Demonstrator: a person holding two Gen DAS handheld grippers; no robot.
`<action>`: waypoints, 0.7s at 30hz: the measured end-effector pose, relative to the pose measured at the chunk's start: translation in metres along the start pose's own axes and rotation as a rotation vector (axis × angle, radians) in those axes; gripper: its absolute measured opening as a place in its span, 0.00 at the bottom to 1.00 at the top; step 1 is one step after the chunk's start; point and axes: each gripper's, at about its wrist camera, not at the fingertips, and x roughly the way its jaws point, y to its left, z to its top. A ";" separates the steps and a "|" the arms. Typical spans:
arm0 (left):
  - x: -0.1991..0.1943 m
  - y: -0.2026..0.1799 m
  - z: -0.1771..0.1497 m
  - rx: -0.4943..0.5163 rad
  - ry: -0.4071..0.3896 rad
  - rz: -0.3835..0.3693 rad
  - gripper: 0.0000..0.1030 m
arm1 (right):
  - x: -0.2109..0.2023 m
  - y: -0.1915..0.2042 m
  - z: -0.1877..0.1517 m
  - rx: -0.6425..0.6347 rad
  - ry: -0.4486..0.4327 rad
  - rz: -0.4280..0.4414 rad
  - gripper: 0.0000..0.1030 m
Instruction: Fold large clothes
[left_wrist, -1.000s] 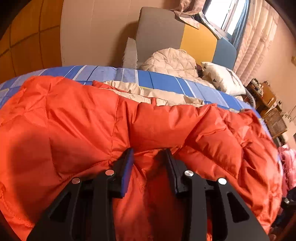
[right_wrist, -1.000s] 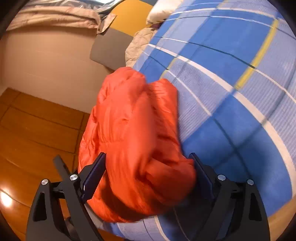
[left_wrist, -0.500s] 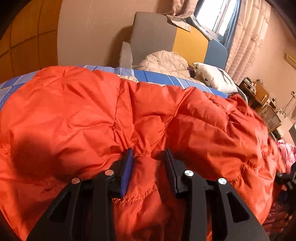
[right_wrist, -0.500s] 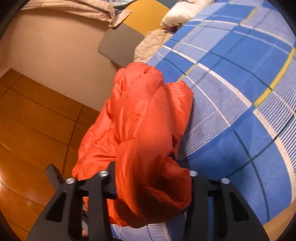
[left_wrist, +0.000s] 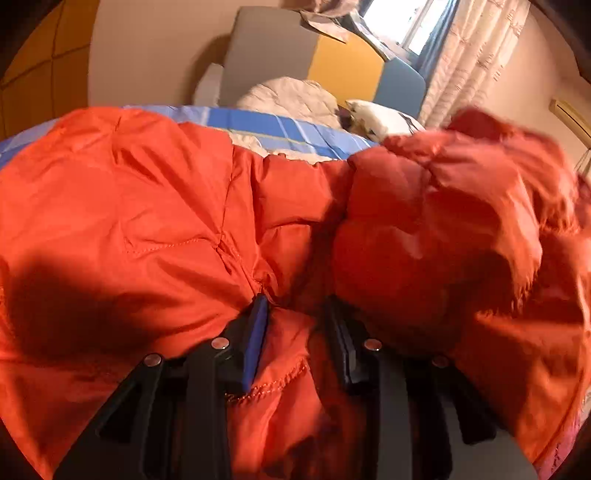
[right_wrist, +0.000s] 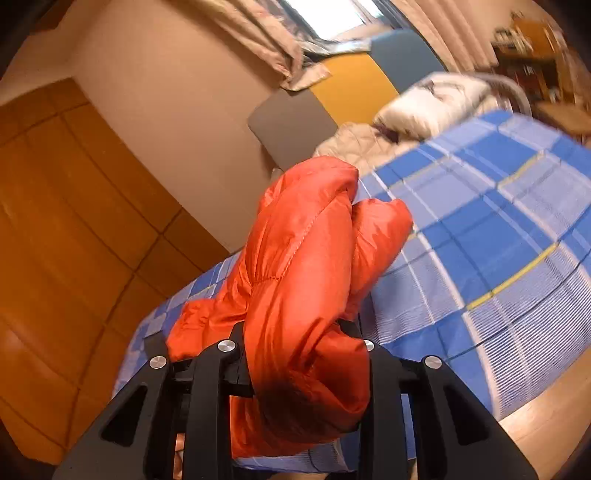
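Note:
A puffy orange down jacket (left_wrist: 129, 206) lies spread over the blue checked bed (left_wrist: 266, 122) and fills most of the left wrist view. My left gripper (left_wrist: 295, 306) pinches a fold of it near a stitched hem, its jaws closing a little tighter on the fabric. On the right of that view a bunched part of the jacket is lifted and blurred. In the right wrist view my right gripper (right_wrist: 295, 328) has a thick roll of the jacket (right_wrist: 306, 240) between its jaws, still closing on it, raised above the bed (right_wrist: 498, 221).
At the head of the bed stand a grey, yellow and blue headboard (right_wrist: 351, 85), a white pillow (right_wrist: 436, 99) and a beige quilt (left_wrist: 291, 96). Wooden wardrobe doors (right_wrist: 66, 221) line the left. Curtains (left_wrist: 476, 55) hang by the window, and cluttered shelves (right_wrist: 528, 48) sit far right.
The right jaws went from wide around the bunched jacket to clamped on it, then rose and rolled. The left gripper slid across the bed with its fold; a bunch rose at its right.

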 end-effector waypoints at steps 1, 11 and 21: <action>0.002 -0.006 -0.002 0.007 0.004 0.000 0.29 | -0.003 0.007 0.000 -0.023 -0.002 -0.003 0.26; -0.068 0.007 0.008 0.030 -0.082 -0.070 0.25 | -0.003 0.017 0.003 -0.061 -0.003 -0.066 0.26; -0.032 -0.010 -0.020 -0.044 0.039 -0.184 0.19 | 0.000 0.043 0.001 -0.147 0.021 -0.111 0.26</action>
